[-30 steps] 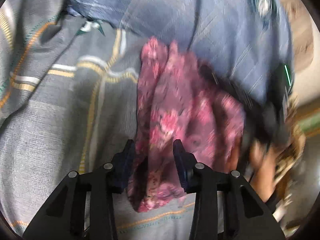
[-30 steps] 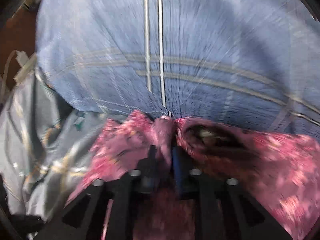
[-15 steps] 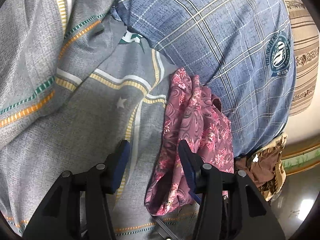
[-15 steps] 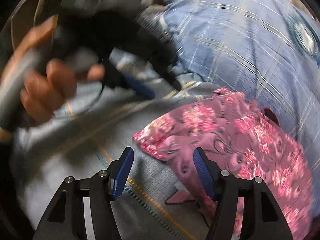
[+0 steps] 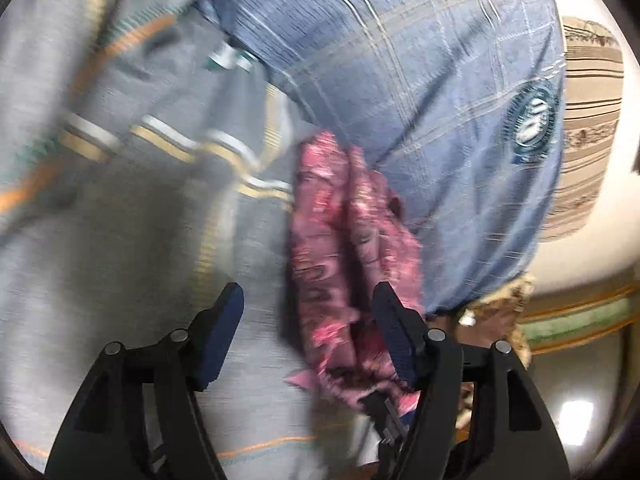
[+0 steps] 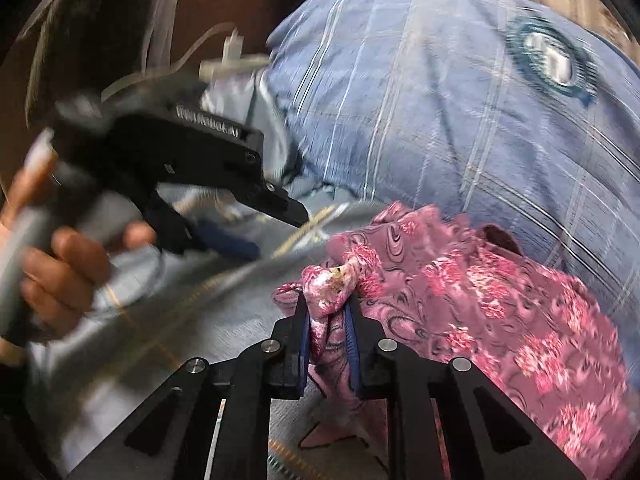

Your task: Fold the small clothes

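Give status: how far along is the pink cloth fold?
Done: nothing looks neatly folded; the pink cloth lies bunched on the grey fabric beside the blue plaid shirt. In hand: the right hand-held gripper is shut on a bunched corner of the cloth; the left hand-held gripper is open, holding nothing. Left: spread it flat, then fold.

No legible text; badge [image 6: 554,58] on blue shirt [image 6: 440,100] too blurred.
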Action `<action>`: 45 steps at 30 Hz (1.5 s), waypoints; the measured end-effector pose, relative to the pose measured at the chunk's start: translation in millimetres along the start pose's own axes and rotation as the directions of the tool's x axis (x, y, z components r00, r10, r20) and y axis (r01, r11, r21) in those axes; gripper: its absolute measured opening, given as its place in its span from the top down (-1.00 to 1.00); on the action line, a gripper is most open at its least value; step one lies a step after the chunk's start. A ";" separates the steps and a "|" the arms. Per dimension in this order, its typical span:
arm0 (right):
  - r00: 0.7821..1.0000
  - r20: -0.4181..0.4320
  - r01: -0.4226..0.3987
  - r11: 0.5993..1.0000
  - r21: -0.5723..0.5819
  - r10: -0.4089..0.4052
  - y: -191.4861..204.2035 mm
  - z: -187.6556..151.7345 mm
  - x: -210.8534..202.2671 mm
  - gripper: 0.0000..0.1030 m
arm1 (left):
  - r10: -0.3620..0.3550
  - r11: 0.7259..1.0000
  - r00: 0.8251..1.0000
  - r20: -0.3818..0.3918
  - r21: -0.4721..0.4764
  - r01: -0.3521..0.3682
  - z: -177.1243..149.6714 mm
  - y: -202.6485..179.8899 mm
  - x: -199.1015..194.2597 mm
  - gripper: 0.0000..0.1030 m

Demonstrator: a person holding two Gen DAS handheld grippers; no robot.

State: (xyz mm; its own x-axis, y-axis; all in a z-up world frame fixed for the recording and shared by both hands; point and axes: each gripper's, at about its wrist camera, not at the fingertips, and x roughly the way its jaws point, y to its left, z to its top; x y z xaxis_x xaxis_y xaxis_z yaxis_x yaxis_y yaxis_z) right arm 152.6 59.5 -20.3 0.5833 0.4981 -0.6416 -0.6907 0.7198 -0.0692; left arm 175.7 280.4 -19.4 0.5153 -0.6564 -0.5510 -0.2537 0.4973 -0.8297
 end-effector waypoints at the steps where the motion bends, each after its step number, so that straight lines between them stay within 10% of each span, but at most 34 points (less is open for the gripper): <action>1: 1.000 0.007 -0.007 1.000 0.014 0.007 -1.8 -1.7 -5.7 0.70 | -0.023 1.000 0.999 -0.022 0.004 0.023 0.4 -5.3 6.8 -0.29; 10: 0.997 0.016 -0.073 0.988 0.133 0.072 -25.5 -14.9 -16.5 0.71 | -0.003 0.999 0.976 -0.220 -0.052 -0.009 18.4 -29.3 93.8 -0.41; 12: 0.996 0.025 -0.084 0.985 0.154 0.081 -29.6 -16.9 -18.7 0.71 | 0.009 0.999 0.980 -0.198 -0.047 -0.018 23.8 -37.1 94.9 -0.20; 14: 0.995 0.034 -0.095 0.979 0.182 0.090 -35.7 -18.4 -20.4 0.71 | 0.025 0.999 0.984 -0.177 -0.037 -0.032 24.7 -43.0 92.5 0.49; 25: 0.966 0.200 -0.231 0.895 0.381 0.164 -92.5 -22.3 -71.5 0.71 | 0.083 0.984 0.996 -0.032 0.159 -0.077 -10.9 -159.8 75.5 0.65; 35: 0.939 0.342 -0.259 0.717 0.647 0.031 -213.1 -88.0 -143.2 0.71 | 0.175 0.911 0.980 -0.099 0.394 -0.123 -77.7 -290.9 197.4 0.65; 45: 0.961 0.272 -0.201 0.539 0.818 -0.054 -284.6 -178.3 -151.8 0.71 | 0.400 0.807 0.902 -0.164 0.530 -0.261 -152.0 -305.4 332.3 0.65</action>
State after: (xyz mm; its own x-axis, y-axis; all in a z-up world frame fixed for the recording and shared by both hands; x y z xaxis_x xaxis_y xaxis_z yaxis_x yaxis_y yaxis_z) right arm 184.4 -307.2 -39.5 0.7142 0.5712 -0.4046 -0.1406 0.6833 0.7165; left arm 300.0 -175.8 37.2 0.2288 -0.4861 -0.8434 0.0943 0.8734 -0.4778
